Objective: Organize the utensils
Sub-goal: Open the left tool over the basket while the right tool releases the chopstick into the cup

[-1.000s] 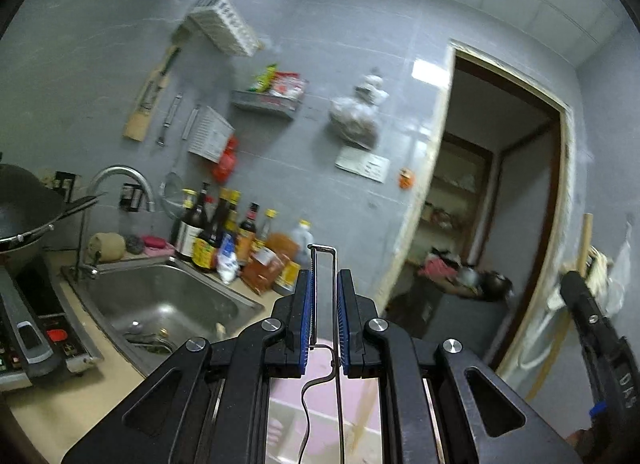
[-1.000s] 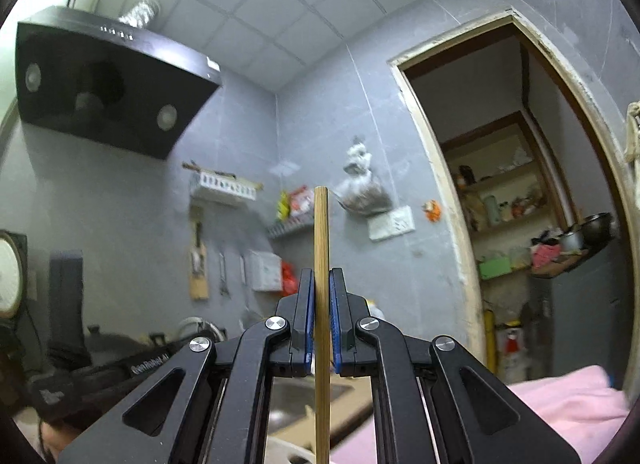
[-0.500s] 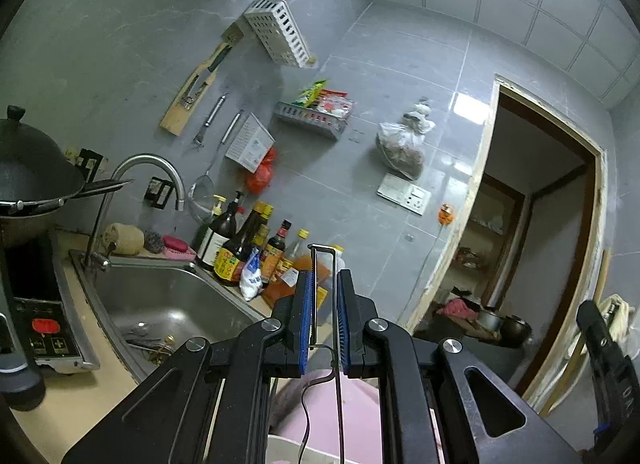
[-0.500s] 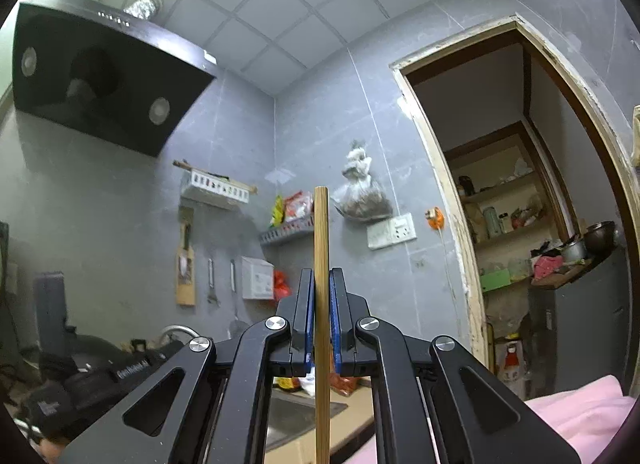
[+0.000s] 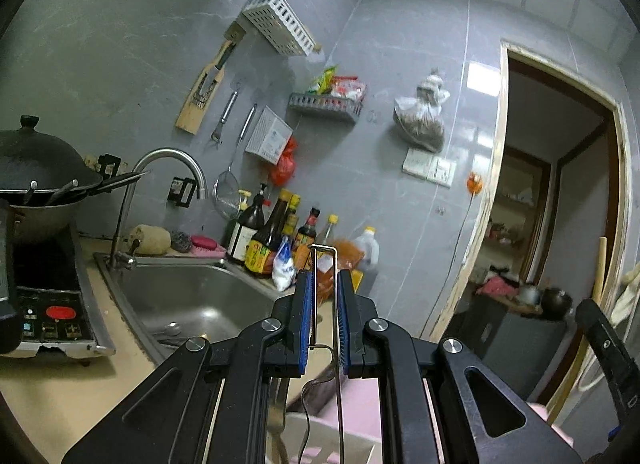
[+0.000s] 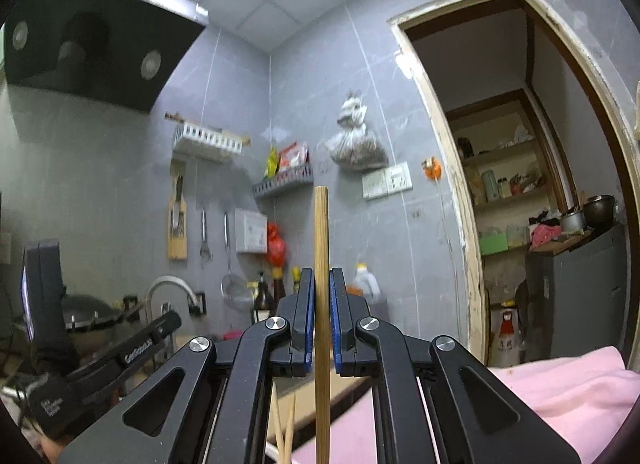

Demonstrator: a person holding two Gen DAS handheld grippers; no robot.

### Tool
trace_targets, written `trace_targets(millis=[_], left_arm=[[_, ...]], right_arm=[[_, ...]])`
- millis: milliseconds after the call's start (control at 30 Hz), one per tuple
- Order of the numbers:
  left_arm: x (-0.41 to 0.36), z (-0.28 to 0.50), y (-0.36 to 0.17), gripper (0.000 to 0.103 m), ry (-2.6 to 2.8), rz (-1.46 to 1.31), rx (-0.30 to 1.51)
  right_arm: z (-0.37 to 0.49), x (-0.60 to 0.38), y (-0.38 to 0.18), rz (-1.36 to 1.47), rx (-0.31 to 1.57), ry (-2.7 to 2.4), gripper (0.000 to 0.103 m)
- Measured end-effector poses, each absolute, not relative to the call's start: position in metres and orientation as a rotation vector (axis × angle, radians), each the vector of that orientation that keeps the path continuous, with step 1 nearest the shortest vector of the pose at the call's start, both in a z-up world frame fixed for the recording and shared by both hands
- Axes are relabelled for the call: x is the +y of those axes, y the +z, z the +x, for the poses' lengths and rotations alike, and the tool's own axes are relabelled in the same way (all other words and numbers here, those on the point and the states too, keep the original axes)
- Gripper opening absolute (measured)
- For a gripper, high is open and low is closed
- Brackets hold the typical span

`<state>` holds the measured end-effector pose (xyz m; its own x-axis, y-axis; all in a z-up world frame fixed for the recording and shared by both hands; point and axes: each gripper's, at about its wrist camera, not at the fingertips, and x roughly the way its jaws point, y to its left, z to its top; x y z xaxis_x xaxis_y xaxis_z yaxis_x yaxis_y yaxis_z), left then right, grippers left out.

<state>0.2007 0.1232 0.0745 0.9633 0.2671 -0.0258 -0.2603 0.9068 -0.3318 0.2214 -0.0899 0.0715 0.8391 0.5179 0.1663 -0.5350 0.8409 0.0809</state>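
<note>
My left gripper [image 5: 323,278] points level toward the sink wall and is shut on a thin wire-handled utensil [image 5: 315,296]. Its bent wire loop stands upright above the blue pads [image 5: 305,304]. Under this gripper I see a white holder [image 5: 324,440] and a metal utensil handle [image 5: 278,404]. My right gripper [image 6: 321,284] is shut on an upright bamboo stick [image 6: 321,224] that rises well above the fingertips. Two thin chopsticks [image 6: 287,424] show below it. Each gripper's black body shows at the edge of the other's view, the right one [image 5: 608,356] and the left one [image 6: 132,348].
A steel sink [image 5: 192,296] with a curved faucet [image 5: 164,160] lies ahead on the left, beside sauce bottles [image 5: 272,240], an induction cooker [image 5: 52,312] and a wok [image 5: 36,168]. White wall baskets [image 5: 280,24] hang above. A pink cloth [image 6: 560,392] is at lower right, beside a doorway [image 6: 520,184].
Both hands have sunk a little, and the left view has swung so the wall rack and doorway sit further right. Both grips hold unchanged.
</note>
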Motion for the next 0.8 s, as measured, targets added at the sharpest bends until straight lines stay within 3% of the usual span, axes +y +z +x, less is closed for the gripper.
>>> trace_targets(millis=[333, 400, 467, 533, 667, 800], left_arm=[[0.112, 0.202, 0.059, 0.01, 0.176, -0.285, 0.201], [0.11, 0.2, 0.058, 0.011, 0.155, -0.273, 0.222], [0.106, 0.195, 0.059, 0.016, 0.139, -0.254, 0.226], [0.102, 0.191, 0.063, 0.03, 0.117, -0.24, 0.228], [0.094, 0.18, 0.073, 0.038, 0.088, -0.223, 0.208], [0.079, 0.172, 0.085, 0.054, 0.067, -0.173, 0.194]], right_arm=[[0.219, -0.095, 0.06, 0.06, 0.018, 0.597, 0.007], [0.218, -0.098, 0.06, 0.06, 0.036, 0.599, 0.014], [0.217, -0.1, 0.063, 0.065, 0.045, 0.607, 0.027], [0.215, -0.102, 0.065, 0.067, 0.047, 0.614, 0.028], [0.209, -0.107, 0.073, 0.065, 0.035, 0.604, 0.032], [0.198, -0.122, 0.08, 0.083, 0.012, 0.576, 0.052]])
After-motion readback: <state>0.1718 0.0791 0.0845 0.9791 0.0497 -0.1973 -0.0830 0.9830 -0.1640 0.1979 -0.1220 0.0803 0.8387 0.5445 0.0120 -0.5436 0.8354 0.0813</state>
